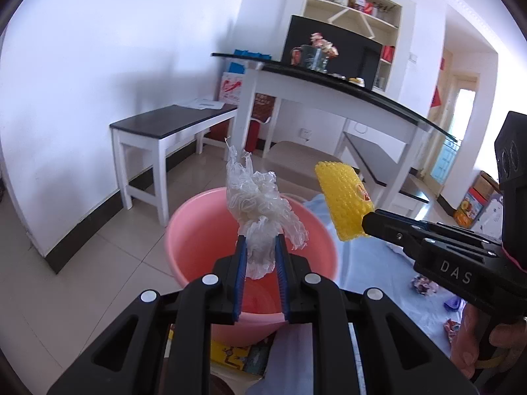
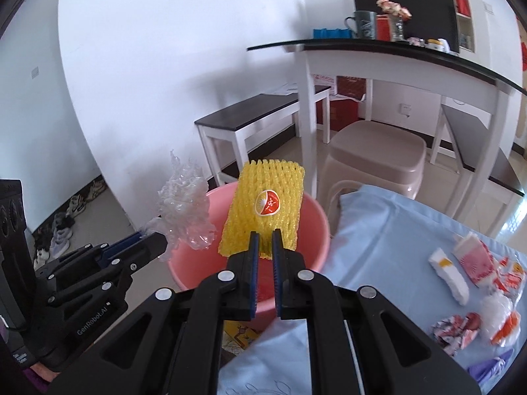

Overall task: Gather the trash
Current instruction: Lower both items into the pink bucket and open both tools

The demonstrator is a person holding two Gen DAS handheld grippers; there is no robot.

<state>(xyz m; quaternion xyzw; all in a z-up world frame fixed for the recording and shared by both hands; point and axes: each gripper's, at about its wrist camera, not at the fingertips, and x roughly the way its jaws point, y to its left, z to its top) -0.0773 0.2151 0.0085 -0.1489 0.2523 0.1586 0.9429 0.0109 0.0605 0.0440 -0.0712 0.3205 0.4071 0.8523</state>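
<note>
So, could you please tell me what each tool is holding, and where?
Left tool: crumpled clear plastic wrap, by its lower end. Right tool: yellow foam net, by its bottom edge.

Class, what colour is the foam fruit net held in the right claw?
Yellow foam net, with a round orange-and-white sticker; clearest in the right wrist view.

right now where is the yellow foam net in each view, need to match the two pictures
Left wrist view: the yellow foam net is right of centre, held by the right gripper reaching in from the right.
Right wrist view: the net is centre, just above the gripper's own fingers.
Shared landmark: the pink bucket beneath it.
</note>
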